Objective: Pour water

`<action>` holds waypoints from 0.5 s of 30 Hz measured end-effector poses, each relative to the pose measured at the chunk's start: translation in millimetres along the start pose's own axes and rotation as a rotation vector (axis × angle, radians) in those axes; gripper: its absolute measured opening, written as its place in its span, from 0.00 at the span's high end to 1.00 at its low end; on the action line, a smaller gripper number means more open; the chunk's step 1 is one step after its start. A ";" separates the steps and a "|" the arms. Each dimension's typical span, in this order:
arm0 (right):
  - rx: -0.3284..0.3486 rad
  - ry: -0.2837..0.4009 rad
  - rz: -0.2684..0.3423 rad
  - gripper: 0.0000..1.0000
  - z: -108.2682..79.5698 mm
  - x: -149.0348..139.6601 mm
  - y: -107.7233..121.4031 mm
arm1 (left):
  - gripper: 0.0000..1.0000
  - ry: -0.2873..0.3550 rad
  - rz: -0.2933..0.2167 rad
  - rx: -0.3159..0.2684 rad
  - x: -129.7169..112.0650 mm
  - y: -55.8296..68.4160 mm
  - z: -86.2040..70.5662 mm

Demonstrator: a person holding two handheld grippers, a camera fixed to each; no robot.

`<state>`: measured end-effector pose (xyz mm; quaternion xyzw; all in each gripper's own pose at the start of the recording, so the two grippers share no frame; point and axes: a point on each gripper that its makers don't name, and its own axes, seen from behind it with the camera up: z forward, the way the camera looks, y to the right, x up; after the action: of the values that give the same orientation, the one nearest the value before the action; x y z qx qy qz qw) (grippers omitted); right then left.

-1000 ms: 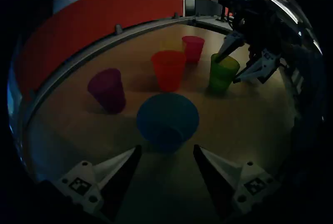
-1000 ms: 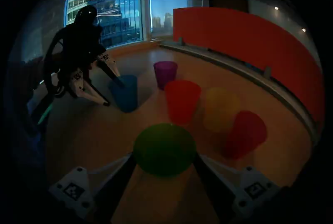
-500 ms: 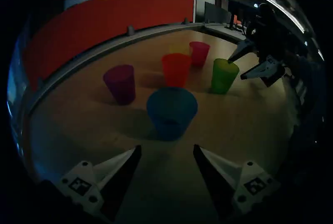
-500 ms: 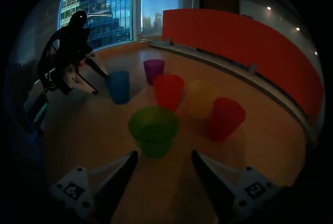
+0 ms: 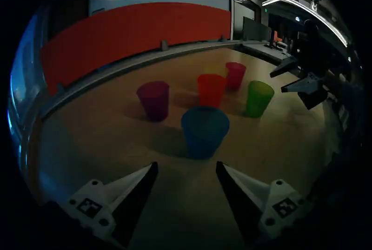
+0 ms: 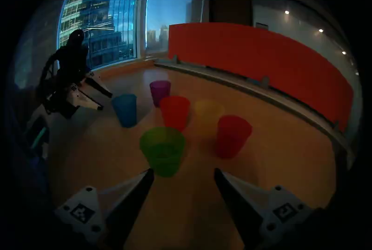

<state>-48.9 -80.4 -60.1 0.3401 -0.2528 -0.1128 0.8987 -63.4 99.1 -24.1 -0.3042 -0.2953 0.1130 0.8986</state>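
- Both claws have backed off since a second ago: left claw (image 5: 186,171) no longer straddles the blue cup (image 5: 204,131), and right claw (image 6: 183,178) no longer straddles the green cup (image 6: 162,150). Each cup now stands just ahead of the fingertips.
- Left gripper view, left to right: purple cup (image 5: 154,100) at centre left, blue cup at centre, orange cup (image 5: 210,89) behind it, red cup (image 5: 235,74) farther back, green cup right of centre. All are upright on the wooden bench (image 5: 93,148).
- Left claw is released, fingers spread, nothing between them.
- Right gripper view, left to right: blue cup, green cup nearest, purple cup at the back, orange cup, yellow cup (image 6: 208,113), red cup.
- Right claw is released and empty.
- Too dim to tell whether any cup holds water.
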 end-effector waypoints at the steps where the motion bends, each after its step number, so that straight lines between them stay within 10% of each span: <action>1: -0.008 0.008 0.003 0.00 -1.8 1.9 1.5 | 0.08 0.012 -0.006 0.009 2.1 -1.8 -1.8; 15: -0.216 0.190 0.073 0.00 -25.4 49.4 38.0 | 0.08 0.247 -0.080 0.174 47.4 -34.7 -29.4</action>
<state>7.6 -56.6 -32.3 0.2409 -0.1653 -0.0742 0.9535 -7.1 75.8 0.3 -0.2248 -0.1836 0.0641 0.9548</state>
